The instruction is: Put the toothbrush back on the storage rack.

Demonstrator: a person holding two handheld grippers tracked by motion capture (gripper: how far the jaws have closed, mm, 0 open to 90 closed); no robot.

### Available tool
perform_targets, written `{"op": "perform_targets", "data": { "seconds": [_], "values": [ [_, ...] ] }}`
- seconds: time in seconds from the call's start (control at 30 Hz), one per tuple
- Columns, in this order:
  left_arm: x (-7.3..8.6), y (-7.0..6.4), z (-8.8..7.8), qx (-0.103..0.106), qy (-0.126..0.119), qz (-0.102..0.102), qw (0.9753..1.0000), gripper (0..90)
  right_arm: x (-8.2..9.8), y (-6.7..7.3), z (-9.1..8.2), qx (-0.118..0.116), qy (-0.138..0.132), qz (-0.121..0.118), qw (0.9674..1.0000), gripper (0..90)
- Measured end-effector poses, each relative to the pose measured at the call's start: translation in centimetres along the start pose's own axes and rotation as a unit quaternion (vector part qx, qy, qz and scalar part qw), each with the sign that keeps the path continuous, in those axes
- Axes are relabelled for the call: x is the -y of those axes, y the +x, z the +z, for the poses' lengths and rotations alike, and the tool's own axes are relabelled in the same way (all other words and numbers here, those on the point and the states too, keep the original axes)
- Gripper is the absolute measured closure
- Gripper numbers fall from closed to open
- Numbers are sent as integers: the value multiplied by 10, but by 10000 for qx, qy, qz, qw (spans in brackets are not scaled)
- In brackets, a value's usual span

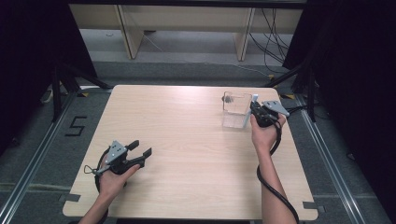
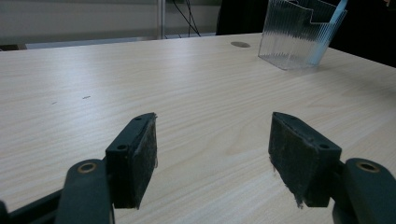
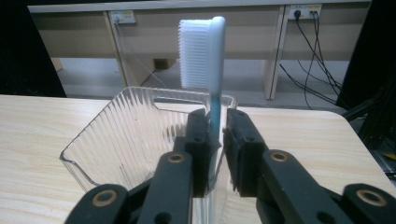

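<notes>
Clamped on the thin teal neck of a toothbrush point(image 3: 212, 100), the right gripper point(image 3: 215, 140) is holding the brush upright, its white bristle head standing above the black jaws and facing left in the right gripper view. Just behind and below the jaws, a clear ribbed plastic container point(image 3: 126, 135) is sitting open-topped on the wooden table point(image 3: 42, 140), and the brush handle is running down at the container's near right corner; whether the handle is inside the wall or just against it cannot be told. From the high view, the right gripper point(image 1: 254, 112) is sitting at the far right part of the table point(image 1: 187, 154), touching or just beside the right side of the container point(image 1: 235, 109), with the person's right hand point(image 1: 265, 133) wrapped around its body and a black cable trailing back along the forearm. Well apart from it, at the near left of the table, the left gripper point(image 1: 140, 148) is resting in the person's left hand point(image 1: 112, 179), its jaws spread wide and gripping nothing. Seen along its own jaws, the left gripper point(image 2: 212, 144) is showing bare wood grain between its two pads, and the container point(image 2: 299, 35) is standing far off at the upper right with the pale blue toothbrush point(image 2: 330, 28) leaning at its right edge.
</notes>
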State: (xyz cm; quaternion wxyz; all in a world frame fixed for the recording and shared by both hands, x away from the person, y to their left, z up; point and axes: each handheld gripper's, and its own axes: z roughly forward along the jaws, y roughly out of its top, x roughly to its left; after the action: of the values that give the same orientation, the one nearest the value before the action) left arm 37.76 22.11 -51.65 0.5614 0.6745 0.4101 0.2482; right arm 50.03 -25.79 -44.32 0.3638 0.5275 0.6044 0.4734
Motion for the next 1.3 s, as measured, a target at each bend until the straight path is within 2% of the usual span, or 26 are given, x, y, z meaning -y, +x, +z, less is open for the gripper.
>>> {"op": "perform_targets", "data": {
  "seconds": [0.03, 0.07, 0.3, 0.4, 0.5, 0.53, 0.7, 0.77, 0.87, 0.9, 0.93, 0.97, 1.0, 1.03, 1.07, 1.1, 1.13, 1.17, 1.2, 1.3],
  "values": [
    [0, 0, -1, -41, 67, 13, 10000, 322, 0, -1, 0, 6, -35, -35, 10000, 778],
    [0, 0, -1, -38, 62, 14, 10000, 322, 0, 0, 0, -21, -29, 38, 10000, 765],
    [0, 0, -1, -36, 70, 24, 10000, 323, 1, 0, -2, -58, 23, 50, 10000, 697],
    [0, 0, -1, -38, 68, 28, 10000, 323, 0, 1, -2, -38, 58, 166, 9998, 672],
    [0, 0, -1, -38, 70, 30, 10000, 322, 0, 0, -3, -18, 34, 129, 9999, 645],
    [0, 0, -1, -37, 71, 30, 10000, 323, 1, 2, -4, 1, 64, 246, 9997, 636],
    [0, 0, -1, -35, 68, 32, 10000, 323, 1, 0, -5, -31, 62, 79, 9999, 575],
    [0, 0, -1, -38, 66, 28, 10000, 322, 1, 1, -6, -86, 118, 165, 9998, 549],
    [0, 0, -1, -40, 62, 22, 10000, 323, 2, 1, -8, -70, 151, -10, 9999, 529],
    [0, 0, -1, -34, 45, 17, 10000, 323, 3, 4, -10, -62, 211, 160, 9996, 522],
    [0, 0, -1, -37, 44, 15, 10000, 322, 3, 3, -11, -73, 224, 140, 9996, 516],
    [0, 1, -1, -50, 55, 14, 10000, 322, 5, 2, -11, -143, 182, 22, 9997, 513],
    [0, 1, -1, -54, 54, 11, 10000, 322, 5, 3, -13, -59, 221, 42, 9997, 510],
    [1, 1, -1, -55, 53, 4, 10000, 322, 6, 5, -15, -90, 252, 133, 9996, 505],
    [1, 1, -1, -58, 54, 1, 10000, 322, 7, 3, -16, -80, 295, -7, 9995, 500],
    [1, 1, -1, -60, 58, 5, 10000, 322, 8, 4, -18, -77, 362, 71, 9993, 495],
    [1, 1, -1, -63, 53, 1, 10000, 322, 9, 2, -19, -77, 275, -74, 9996, 488],
    [1, 1, -2, -62, 57, 8, 10000, 323, 10, 2, -20, -151, 401, -39, 9991, 484],
    [1, 1, -2, -65, 55, 2, 10000, 323, 12, 4, -22, -109, 362, 27, 9993, 481],
    [2, 1, -2, -71, 56, 3, 10000, 323, 16, 4, -26, -127, 394, 7, 9991, 473]
  ]
}}
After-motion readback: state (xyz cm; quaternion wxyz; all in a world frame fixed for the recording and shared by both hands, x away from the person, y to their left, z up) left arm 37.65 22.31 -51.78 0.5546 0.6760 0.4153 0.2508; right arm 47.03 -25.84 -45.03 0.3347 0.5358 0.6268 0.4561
